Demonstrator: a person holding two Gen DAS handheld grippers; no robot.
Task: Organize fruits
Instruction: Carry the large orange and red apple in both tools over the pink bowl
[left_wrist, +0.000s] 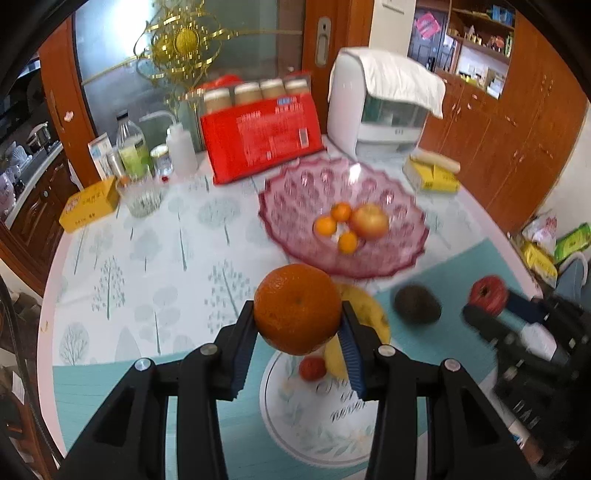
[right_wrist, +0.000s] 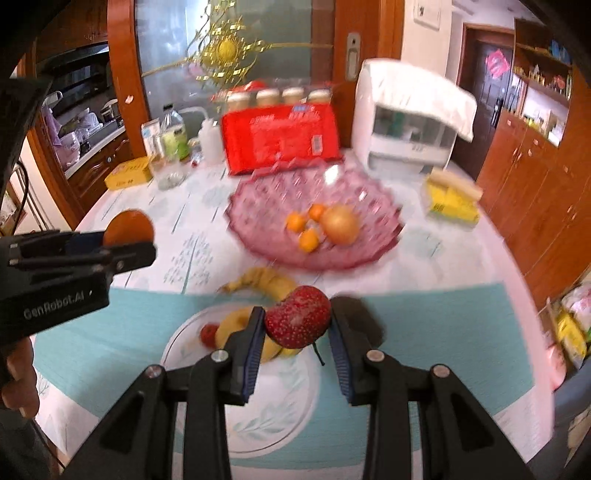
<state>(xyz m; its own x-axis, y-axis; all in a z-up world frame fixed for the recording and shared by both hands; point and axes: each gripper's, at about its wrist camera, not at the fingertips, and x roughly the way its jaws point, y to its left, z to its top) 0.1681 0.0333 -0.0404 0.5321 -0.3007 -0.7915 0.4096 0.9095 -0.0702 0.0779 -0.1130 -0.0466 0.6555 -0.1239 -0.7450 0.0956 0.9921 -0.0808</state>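
An orange (left_wrist: 297, 314) is clamped between the two blue-padded fingers of the left hand-held gripper (left_wrist: 299, 325) and is held lifted above the tabletop (left_wrist: 147, 258). A red apple (right_wrist: 297, 317) with pale speckles is clamped in the same way by the right hand-held gripper (right_wrist: 297, 328), its dark stem hanging down below the fruit.

Ahead of both hand-held grippers, a pink scalloped glass bowl (left_wrist: 295, 184) is set on the tabletop. Inside it, three small tangerines (left_wrist: 325, 225) are gathered just beside a yellowish apple (left_wrist: 369, 220).

Below and just beyond the left hand-held gripper, bananas (left_wrist: 369, 314) are seen partly hidden behind the orange, with a small red fruit (left_wrist: 312, 368) beside them on the round printed motif of a teal placemat (left_wrist: 110, 387). To the right of this gripper, a dark avocado (left_wrist: 417, 304) lies on the mat, between the bananas and the right hand-held gripper.

Far ahead, past the bowl, a red package (left_wrist: 262, 136) is propped upright, with a white appliance (left_wrist: 369, 110) draped in a cloth to its right. Yellow boxes (left_wrist: 88, 203) are placed at either side of the tabletop.
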